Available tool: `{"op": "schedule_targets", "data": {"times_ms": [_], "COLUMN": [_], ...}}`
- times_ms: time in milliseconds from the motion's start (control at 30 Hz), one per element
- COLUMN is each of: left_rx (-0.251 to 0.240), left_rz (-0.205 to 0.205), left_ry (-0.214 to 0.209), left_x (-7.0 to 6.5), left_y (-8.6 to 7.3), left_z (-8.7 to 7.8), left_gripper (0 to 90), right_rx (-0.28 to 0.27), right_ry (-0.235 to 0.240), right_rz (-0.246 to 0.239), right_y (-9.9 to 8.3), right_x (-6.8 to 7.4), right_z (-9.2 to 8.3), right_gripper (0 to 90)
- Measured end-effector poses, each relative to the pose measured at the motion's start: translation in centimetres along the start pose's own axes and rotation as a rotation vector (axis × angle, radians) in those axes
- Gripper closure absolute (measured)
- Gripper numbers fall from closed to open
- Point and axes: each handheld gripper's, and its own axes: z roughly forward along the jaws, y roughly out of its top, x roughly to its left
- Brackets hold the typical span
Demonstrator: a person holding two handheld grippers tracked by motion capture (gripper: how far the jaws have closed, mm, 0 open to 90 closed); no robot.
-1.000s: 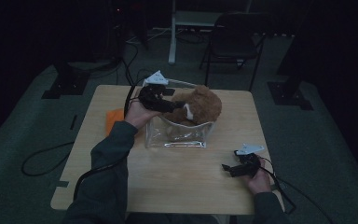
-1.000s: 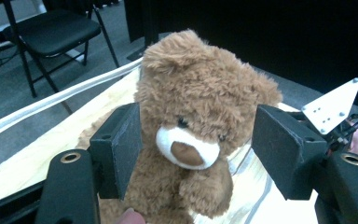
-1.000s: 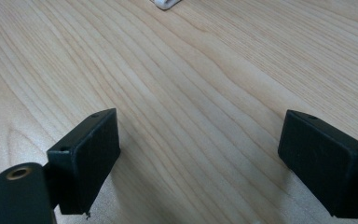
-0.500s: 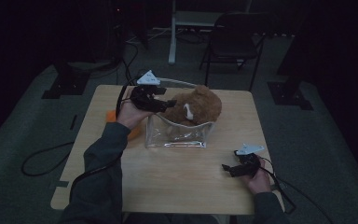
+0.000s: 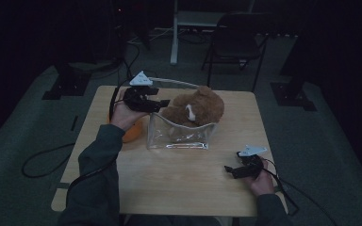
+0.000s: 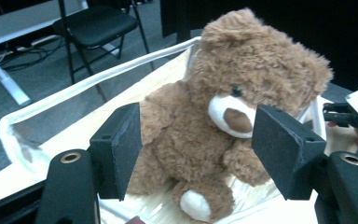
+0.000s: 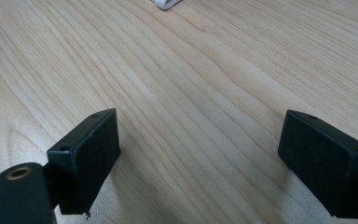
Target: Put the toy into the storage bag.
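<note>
A brown teddy bear (image 5: 195, 108) sits half inside a clear pouch with a white rim (image 5: 181, 136) at the middle of the wooden table (image 5: 169, 188). My left gripper (image 5: 161, 103) hovers just left of the bear and points at it. In the left gripper view the left gripper (image 6: 200, 140) is open, and the bear (image 6: 242, 93) sits beyond the pads, untouched, inside the pouch rim (image 6: 74, 88). My right gripper (image 5: 229, 169) rests low near the table's front right. The right gripper (image 7: 200, 154) is open wide over bare wood.
An orange object (image 5: 134, 133) lies on the table under my left forearm, left of the pouch. A small white piece (image 7: 168, 3) lies ahead of the right gripper. A dark chair (image 5: 238, 42) and stand bases stand beyond the table's far edge.
My left gripper has drawn back to the left, away from the bear, jaws at the same width. Bear, pouch and right gripper have not moved.
</note>
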Motion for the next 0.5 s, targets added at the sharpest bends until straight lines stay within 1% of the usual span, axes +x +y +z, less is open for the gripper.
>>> {"op": "schedule_targets", "data": {"times_ms": [500], "left_rx": [-0.006], "left_rz": [-0.035], "left_ry": [0.053], "left_x": [1.7], "left_y": [-1.4], "left_z": [-1.5], "left_gripper": [34.1], "right_rx": [0.000], "right_ry": [0.000], "right_rz": [-0.001], "right_y": [0.0], "right_x": [0.0], "right_z": [0.0], "right_gripper": [12.0]}}
